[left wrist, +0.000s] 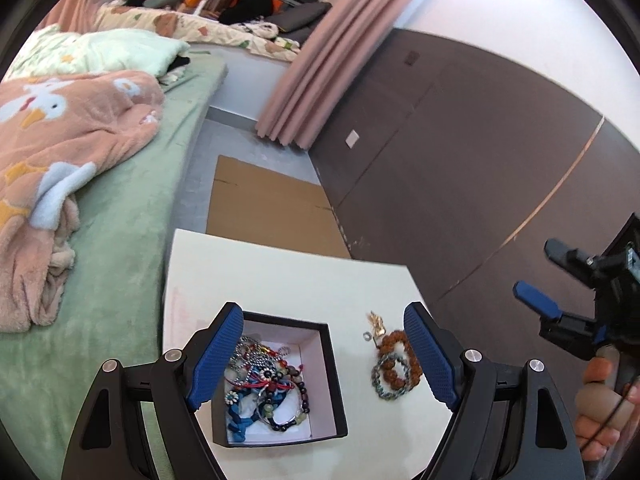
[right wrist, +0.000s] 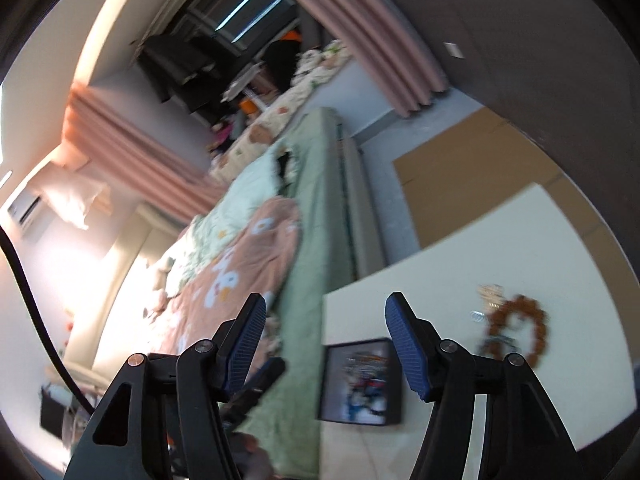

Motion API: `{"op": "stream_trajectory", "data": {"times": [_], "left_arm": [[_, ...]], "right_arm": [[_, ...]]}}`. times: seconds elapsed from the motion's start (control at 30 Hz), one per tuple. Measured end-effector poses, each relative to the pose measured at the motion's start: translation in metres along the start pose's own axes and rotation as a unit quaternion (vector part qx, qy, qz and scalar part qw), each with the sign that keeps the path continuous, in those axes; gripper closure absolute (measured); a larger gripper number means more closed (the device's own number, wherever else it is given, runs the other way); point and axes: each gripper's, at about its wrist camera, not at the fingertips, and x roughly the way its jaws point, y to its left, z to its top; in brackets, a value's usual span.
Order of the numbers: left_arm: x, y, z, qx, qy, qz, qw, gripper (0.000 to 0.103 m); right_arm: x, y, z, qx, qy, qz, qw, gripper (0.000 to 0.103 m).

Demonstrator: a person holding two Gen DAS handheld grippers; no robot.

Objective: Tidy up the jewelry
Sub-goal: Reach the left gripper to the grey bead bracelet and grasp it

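Left gripper (left wrist: pixel 323 354): jaws stand wide apart with nothing between the blue pads; it hangs above the near part of the white table (left wrist: pixel 280 276), angled downward. Its left pad overlaps the left wall of the black box (left wrist: pixel 334 364) in the picture; contact cannot be confirmed.

Right gripper (right wrist: pixel 326 344): jaws parted, roughly halfway, nothing held. This view is motion-blurred. In the left wrist view the same tool shows at the right edge, gripped by the person's hand (left wrist: pixel 604 404), clear of the table.

One black box, square, white-lined, open at the top, sits on the near left part of the table. It has no marked long axis; its sides run slightly skewed to the table's edges. Inside lies a tangled heap of jewelry (left wrist: pixel 268 380): bead strings, blue and red cords, a metal chain. The pieces cannot be counted separately.

Right of the box, apart from it, lie two bead bracelets flat on the table: one brown bracelet (left wrist: pixel 400 342) and one grey-green bracelet (left wrist: pixel 382 384), overlapping. Just beyond them are one small silver ring (left wrist: pixel 366 336) and one gold trinket (left wrist: pixel 376 322).

Behind the table: one flat cardboard sheet (left wrist: pixel 264 204) on the floor, a bed (left wrist: pixel 132 216) to the left.
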Motion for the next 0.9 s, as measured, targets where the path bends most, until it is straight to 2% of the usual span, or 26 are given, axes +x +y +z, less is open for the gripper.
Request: {"op": "stream_trajectory", "data": {"times": [0.23, 0.37, 0.47, 0.63, 0.9], "left_arm": [[0.026, -0.033, -0.005, 0.045, 0.046, -0.011, 0.9979, 0.020], [0.039, -0.059, -0.009, 0.066, 0.070, -0.014, 0.9952, 0.022], [0.052, -0.074, -0.012, 0.080, 0.089, -0.010, 0.9927, 0.027], [0.085, -0.092, -0.017, 0.085, 0.143, 0.007, 0.9861, 0.043], [0.129, -0.112, -0.035, 0.096, 0.184, 0.030, 0.9777, 0.061]], "right_arm": [[-0.010, -0.071, -0.007, 0.073, -0.002, -0.042, 0.996, 0.040], [-0.010, -0.083, -0.007, 0.073, 0.005, -0.082, 0.994, 0.040], [-0.008, -0.088, -0.006, 0.071, 0.018, -0.088, 0.993, 0.040], [-0.005, -0.106, -0.008, 0.090, 0.040, -0.086, 0.991, 0.040], [-0.011, -0.127, -0.009, 0.100, 0.047, -0.095, 0.989, 0.040]]}}
